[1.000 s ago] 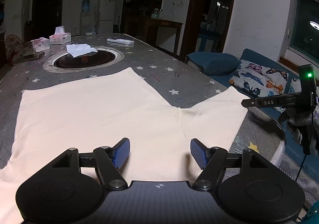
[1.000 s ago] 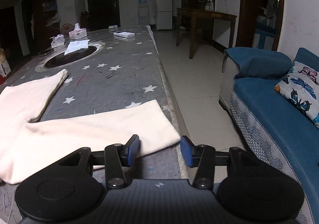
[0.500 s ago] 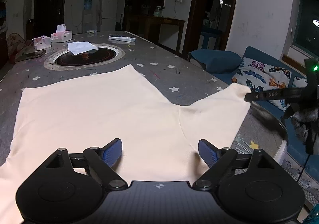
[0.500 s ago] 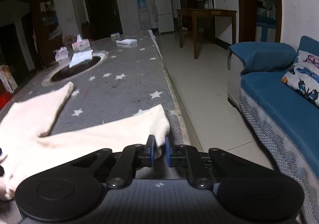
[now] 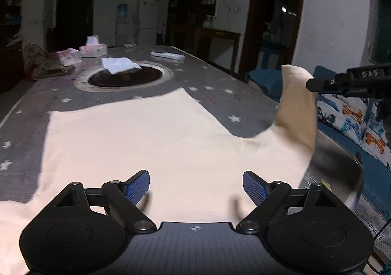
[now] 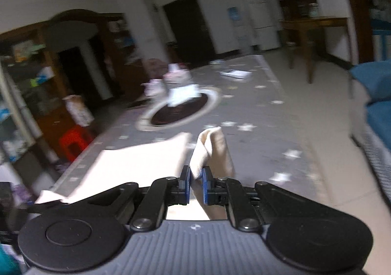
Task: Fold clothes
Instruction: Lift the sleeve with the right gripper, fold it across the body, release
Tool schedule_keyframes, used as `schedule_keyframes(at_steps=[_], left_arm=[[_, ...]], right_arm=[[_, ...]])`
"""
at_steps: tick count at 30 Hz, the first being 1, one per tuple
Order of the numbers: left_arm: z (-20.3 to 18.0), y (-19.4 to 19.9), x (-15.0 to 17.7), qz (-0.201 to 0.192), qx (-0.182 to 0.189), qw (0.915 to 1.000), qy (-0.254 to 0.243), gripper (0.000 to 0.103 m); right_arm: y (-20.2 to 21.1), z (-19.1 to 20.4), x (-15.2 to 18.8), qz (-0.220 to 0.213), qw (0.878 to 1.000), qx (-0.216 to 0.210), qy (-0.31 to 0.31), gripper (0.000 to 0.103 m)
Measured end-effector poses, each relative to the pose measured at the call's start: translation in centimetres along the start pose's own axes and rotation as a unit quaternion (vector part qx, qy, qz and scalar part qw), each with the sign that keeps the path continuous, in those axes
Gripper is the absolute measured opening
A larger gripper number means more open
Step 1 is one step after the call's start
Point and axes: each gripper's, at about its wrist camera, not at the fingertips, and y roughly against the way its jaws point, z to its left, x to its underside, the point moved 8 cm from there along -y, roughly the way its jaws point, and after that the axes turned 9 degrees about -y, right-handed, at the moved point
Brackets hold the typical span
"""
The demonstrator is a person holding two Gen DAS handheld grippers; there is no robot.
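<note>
Main risk: the right gripper (image 6: 195, 180) only pinches a thin bunch at the tip of the sleeve (image 5: 297, 103), so a fast swing toward frame centre could slip the fabric out, or drag the whole cream long-sleeve top (image 5: 146, 143) across the worktop (image 5: 220, 94) and skew the fold. The body isn't pinned, since the left gripper (image 5: 195, 185) just hovers over the hem at lower centre. The sleeve could also land twisted, as it is already curled where it stands up at the right of the left wrist view. Right jaws: nearly closed, clamped on the sleeve end, cloth poking up between the pads. Left jaws: wide apart, gripping nothing, pads above the fabric; contact unclear. Top lies flat mid-frame, near the right worktop edge.
</note>
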Motion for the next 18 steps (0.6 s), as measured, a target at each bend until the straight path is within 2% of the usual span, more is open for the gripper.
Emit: schedule_keyframes(at_steps=[4, 9, 13, 18], left_arm=[[1.9, 1.5, 0.0, -0.017, -0.017, 0.9995, 0.019, 0.082], [4.3, 3.3, 0.4, -0.034, -0.038, 0.9978, 0.042, 0.08], [6.4, 4.5, 1.0, -0.044, -0.056, 0.995, 0.07, 0.08], [8.4, 5.9, 1.8, -0.053, -0.073, 0.9913, 0.096, 0.08]], right_arm=[[-1.6, 4.8, -0.6, 0.025, 0.998, -0.059, 0.021, 0.009], [-4.2, 10.7, -0.3, 0.053, 0.99, -0.113, 0.06, 0.008], [-6.5, 15.5, 1.3, 0.084, 0.981, -0.15, 0.095, 0.008], [-8.4, 19.3, 3.8, 0.118, 0.97, -0.176, 0.117, 0.008]])
